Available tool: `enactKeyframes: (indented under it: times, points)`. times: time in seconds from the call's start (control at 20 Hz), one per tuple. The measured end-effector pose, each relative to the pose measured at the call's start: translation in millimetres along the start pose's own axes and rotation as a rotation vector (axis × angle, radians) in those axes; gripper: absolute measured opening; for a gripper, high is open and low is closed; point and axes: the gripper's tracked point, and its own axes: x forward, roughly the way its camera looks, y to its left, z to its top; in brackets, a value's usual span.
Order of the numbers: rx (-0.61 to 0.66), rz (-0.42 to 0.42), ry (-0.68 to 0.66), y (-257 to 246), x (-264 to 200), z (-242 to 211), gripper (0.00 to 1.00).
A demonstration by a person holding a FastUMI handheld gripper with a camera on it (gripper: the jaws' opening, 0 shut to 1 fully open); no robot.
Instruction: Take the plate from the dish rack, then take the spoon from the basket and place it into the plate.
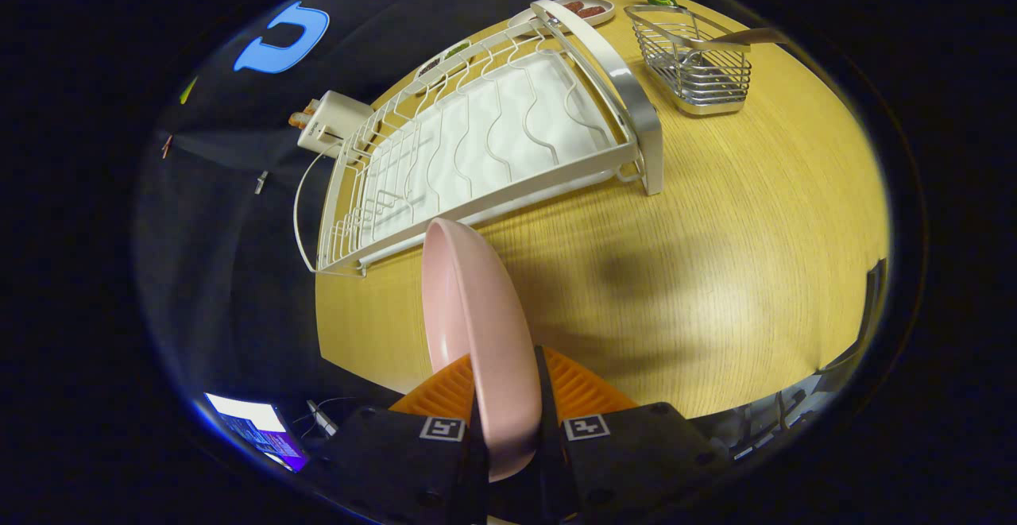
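At the far left, just beyond the table's (pixel 715 271) edge, a white box (pixel 334 121) stands beside the rack (pixel 477 144). The rack lies across the far left part of the table, its wire dividers over a white tray. Near its front rail, the pink plate (pixel 477 326) is held on edge above the table, clear of the rack, and the claw (pixel 508 406) is clamped on the plate's near rim with one finger on each face. Beyond the rack's far end sits a small dish (pixel 584 10) with dark pieces on it. To the right of that, at the far right of the table, stands the wire basket (pixel 699 64), with the spoon (pixel 747 36) leaning in it, handle out over its right rim.
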Motion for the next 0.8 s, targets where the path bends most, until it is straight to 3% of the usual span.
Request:
enactKeyframes:
  times: [0.15, 0.45, 0.6, 0.8]
  points:
    - [-0.013, -0.043, -0.034, -13.5, 1.9, 8.6, 0.38]
    - [-0.042, -0.096, -0.083, -31.3, -3.2, 23.0, 0.42]
    - [-0.132, -0.106, -0.152, -31.9, -17.2, 36.2, 0.46]
    - [-0.276, -0.123, -0.315, -32.5, -55.6, 68.1, 0.68]
